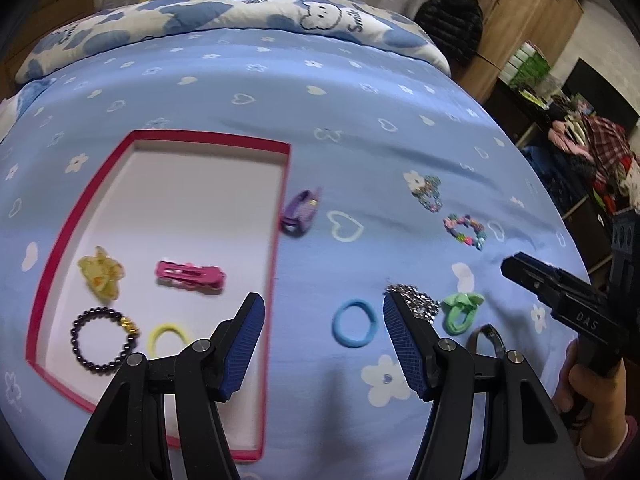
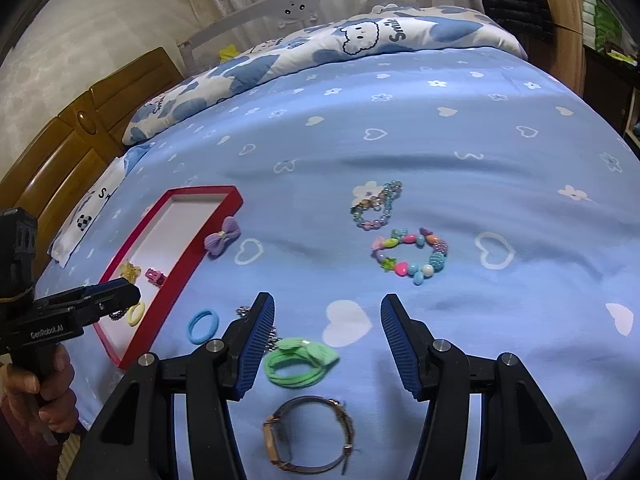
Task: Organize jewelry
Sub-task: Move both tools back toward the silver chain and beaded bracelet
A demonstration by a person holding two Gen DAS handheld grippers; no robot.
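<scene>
A red-rimmed box lies on the blue bedspread and holds a yellow clip, a pink clip, a dark bead bracelet and a yellow hair tie. My left gripper is open above the box's right edge, next to a blue hair tie. My right gripper is open over a green scrunchie, with a watch below it. A purple bow, a silver chain and two bead bracelets lie loose.
Folded blue-and-white bedding lies along the far side of the bed. A wooden headboard stands at left in the right wrist view. A wardrobe and cluttered shelves are at right past the bed edge.
</scene>
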